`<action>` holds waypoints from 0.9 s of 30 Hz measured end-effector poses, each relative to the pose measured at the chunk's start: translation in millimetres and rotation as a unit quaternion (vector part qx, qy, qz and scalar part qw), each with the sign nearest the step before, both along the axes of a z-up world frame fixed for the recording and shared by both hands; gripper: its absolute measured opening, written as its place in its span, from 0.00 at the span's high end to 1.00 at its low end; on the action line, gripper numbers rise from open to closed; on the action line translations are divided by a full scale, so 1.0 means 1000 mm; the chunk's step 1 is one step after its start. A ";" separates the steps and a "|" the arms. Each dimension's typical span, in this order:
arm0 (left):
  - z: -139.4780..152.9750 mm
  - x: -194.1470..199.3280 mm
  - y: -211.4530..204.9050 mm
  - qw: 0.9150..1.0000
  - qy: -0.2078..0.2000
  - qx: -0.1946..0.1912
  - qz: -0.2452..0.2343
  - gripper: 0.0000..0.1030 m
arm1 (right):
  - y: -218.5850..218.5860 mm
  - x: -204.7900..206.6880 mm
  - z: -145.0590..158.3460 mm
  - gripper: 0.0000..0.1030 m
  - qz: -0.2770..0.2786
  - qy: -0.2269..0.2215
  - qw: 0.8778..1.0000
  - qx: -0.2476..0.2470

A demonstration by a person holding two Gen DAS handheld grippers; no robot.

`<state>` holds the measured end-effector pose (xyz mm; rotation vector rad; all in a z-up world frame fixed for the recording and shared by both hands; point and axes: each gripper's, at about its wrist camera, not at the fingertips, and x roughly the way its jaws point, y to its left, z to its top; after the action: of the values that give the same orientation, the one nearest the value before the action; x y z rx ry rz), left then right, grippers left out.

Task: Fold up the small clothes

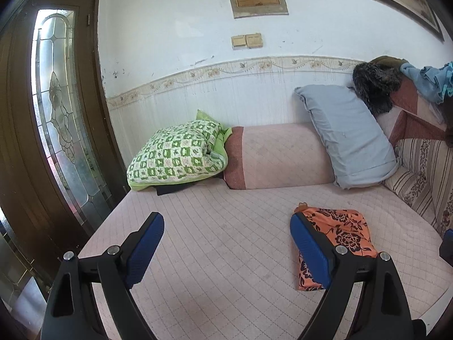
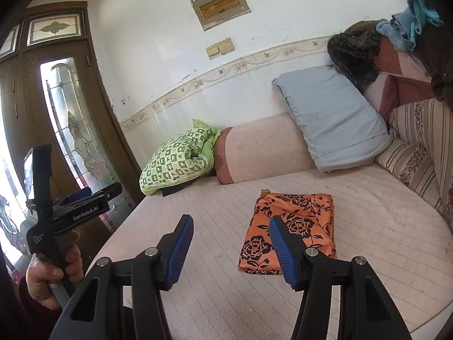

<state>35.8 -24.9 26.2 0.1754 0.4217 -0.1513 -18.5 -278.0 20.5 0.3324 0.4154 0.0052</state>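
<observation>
Two hand-held grippers fill the foreground, and we hold one in each hand. The left hand-held gripper [image 1: 226,243] has its blue pads wide apart and grips nothing; the right hand-held gripper [image 2: 230,248] is likewise spread and empty. Just beyond them, on the pink quilted bed [image 2: 382,221], lies the orange flowered garment [image 2: 294,226], already a neat rectangle, so we judge this piece folded and released. The right finger of each gripper covers its near edge. Farther back sit a green checked pillow [image 1: 177,155] and a grey pillow [image 1: 348,138]. A heap of blue clothes [image 1: 430,82] at the far right is cut off; we cannot tell whether it awaits folding.
</observation>
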 end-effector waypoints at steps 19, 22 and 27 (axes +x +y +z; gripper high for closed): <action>0.010 -0.005 0.020 1.000 -0.017 -0.008 0.019 0.12 | 0.018 0.008 0.005 0.43 0.014 0.002 1.000 -0.011; 0.010 -0.005 0.023 1.000 -0.017 -0.009 0.020 0.12 | 0.021 0.008 0.005 0.43 0.016 0.003 1.000 -0.012; 0.010 -0.004 0.027 1.000 -0.017 -0.011 0.022 0.12 | 0.023 0.009 0.006 0.43 0.019 0.001 1.000 -0.012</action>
<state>32.2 1.7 36.1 0.1465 0.3900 -0.1089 -9.9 -255.1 26.9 0.2999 0.4230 0.0378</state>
